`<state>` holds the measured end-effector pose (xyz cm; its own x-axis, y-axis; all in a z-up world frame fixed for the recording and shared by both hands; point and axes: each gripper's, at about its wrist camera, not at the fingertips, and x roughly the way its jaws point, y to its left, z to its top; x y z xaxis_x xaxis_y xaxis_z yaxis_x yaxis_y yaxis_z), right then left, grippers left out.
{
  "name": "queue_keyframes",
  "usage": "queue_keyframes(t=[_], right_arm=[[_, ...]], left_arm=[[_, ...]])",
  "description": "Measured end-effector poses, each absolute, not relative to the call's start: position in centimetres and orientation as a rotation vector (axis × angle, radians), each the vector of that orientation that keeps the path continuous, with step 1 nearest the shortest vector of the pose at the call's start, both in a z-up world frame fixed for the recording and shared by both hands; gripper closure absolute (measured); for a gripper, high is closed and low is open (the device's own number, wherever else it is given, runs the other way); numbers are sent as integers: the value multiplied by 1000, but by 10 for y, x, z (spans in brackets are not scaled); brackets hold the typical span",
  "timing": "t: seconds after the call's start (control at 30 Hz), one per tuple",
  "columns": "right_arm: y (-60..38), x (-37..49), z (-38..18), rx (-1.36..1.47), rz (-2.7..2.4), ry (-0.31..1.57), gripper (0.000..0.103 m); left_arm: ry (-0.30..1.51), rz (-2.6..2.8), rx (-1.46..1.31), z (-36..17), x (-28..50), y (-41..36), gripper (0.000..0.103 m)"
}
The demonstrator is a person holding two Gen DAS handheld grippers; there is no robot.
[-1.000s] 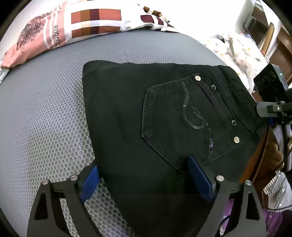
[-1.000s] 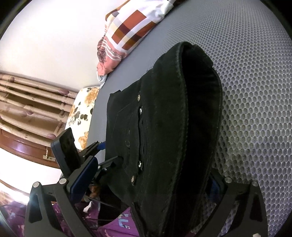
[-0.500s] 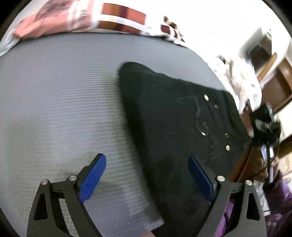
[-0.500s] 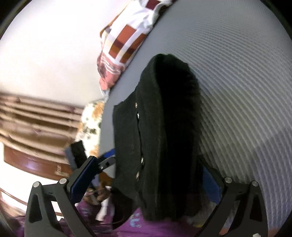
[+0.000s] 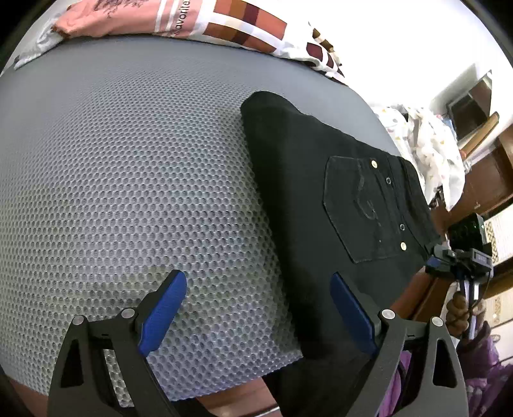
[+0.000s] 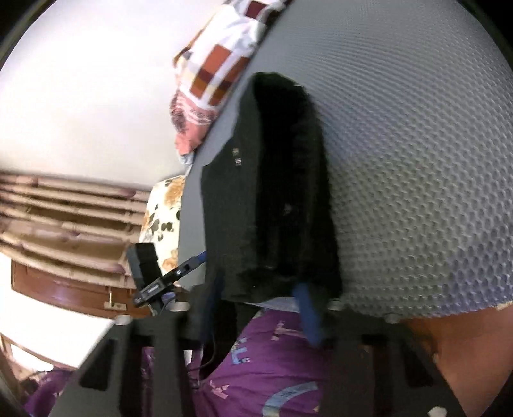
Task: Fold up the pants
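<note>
The black pants [image 5: 340, 205] lie folded into a compact rectangle on the grey mesh mattress [image 5: 128, 179], back pocket with studs facing up. My left gripper [image 5: 256, 314] is open and empty, low over the mattress, with its right finger at the pants' near left edge. In the right wrist view the folded pants [image 6: 279, 199] lie just ahead of my right gripper [image 6: 259, 308], which is blurred, open, and holds nothing, back at the mattress edge. The right gripper also shows in the left wrist view [image 5: 461, 259] at the pants' far right corner.
A patterned pillow [image 5: 205, 22] lies along the far side of the mattress. A spotted white cloth [image 5: 426, 144] and wooden furniture [image 5: 487, 179] are at the right. A floral cushion [image 6: 163, 218] and wooden headboard [image 6: 64, 218] lie past the mattress. Purple clothing [image 6: 256, 365] is near the edge.
The left gripper has swung left off the pants, so the mattress now fills its view. The right gripper has pulled back toward the mattress edge and the pants lie flatter ahead of it.
</note>
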<state>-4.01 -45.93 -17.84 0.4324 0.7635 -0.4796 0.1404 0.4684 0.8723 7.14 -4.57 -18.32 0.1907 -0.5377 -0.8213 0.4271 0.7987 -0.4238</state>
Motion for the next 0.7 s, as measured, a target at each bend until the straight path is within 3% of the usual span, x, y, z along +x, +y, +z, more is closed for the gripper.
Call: queue_keyframes(t=[0.27,0.4,0.53,0.7], right_arm=[[-459,-38,-160,1063,525,1002,77],[-467,-43,-180,955,408,1099,77],[-502,-56,-192,1141,355,998,69],[-508,-53,-179,1234,415,926,67]], left_arm=[[1205,-691,-68,-183,67,-60,12],[1196,-699,-27,-184,63,-66,12],[1198,-701,-16,-185,62,-70,12],[1204,-706,-20,-184,62,-75,12]])
